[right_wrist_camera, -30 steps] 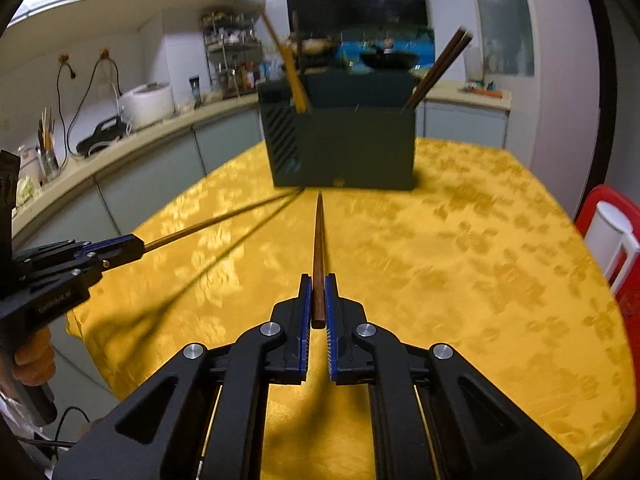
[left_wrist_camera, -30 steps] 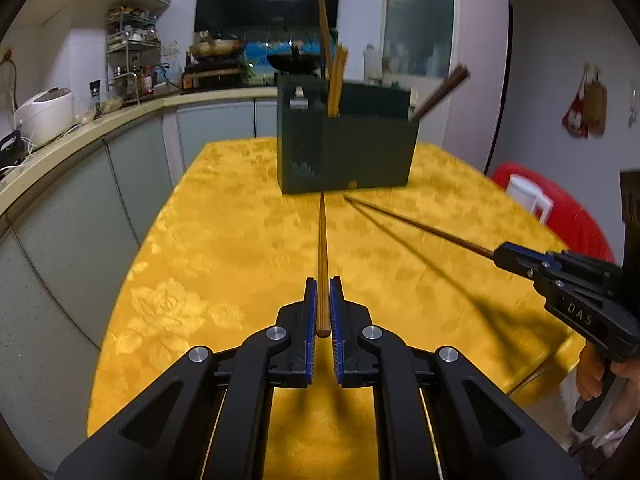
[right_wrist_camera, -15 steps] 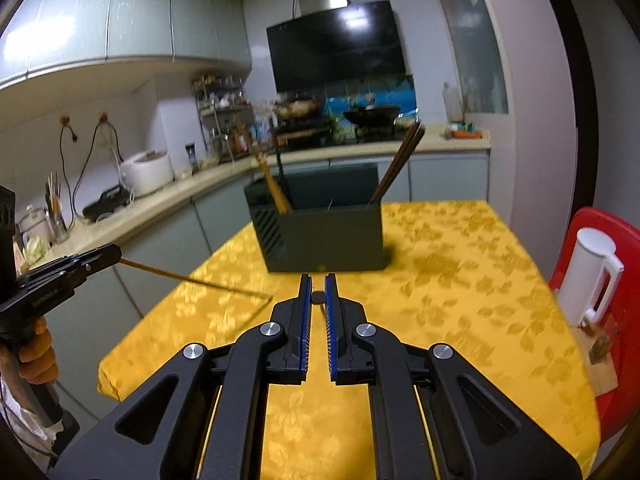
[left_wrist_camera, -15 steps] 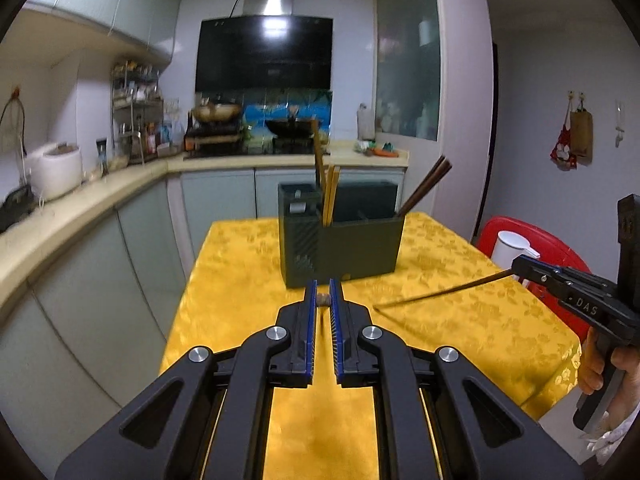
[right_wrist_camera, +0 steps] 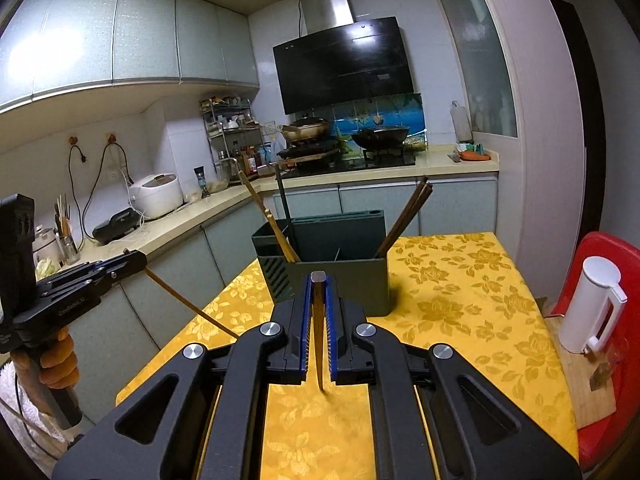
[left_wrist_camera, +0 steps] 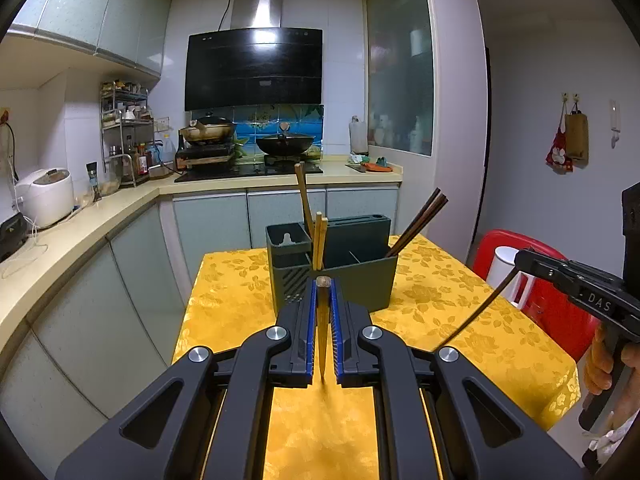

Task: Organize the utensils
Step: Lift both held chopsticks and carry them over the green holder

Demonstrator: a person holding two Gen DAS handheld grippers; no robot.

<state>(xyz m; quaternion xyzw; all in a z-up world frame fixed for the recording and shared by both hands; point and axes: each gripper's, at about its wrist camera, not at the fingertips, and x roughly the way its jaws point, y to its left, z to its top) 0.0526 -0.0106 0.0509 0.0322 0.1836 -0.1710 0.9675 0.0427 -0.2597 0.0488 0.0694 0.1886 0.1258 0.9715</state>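
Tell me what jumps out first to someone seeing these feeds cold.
Each tool is shut on a single chopstick: the left tool clamps a light chopstick, the right tool a dark chopstick, both lifted above the yellow tablecloth. Straight ahead, mid-table, stands the dark green utensil holder, already holding chopsticks.

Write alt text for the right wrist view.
The right gripper is shut on a dark chopstick, above a yellow tablecloth and facing a dark green utensil caddy. At left, the left gripper holds a light chopstick.
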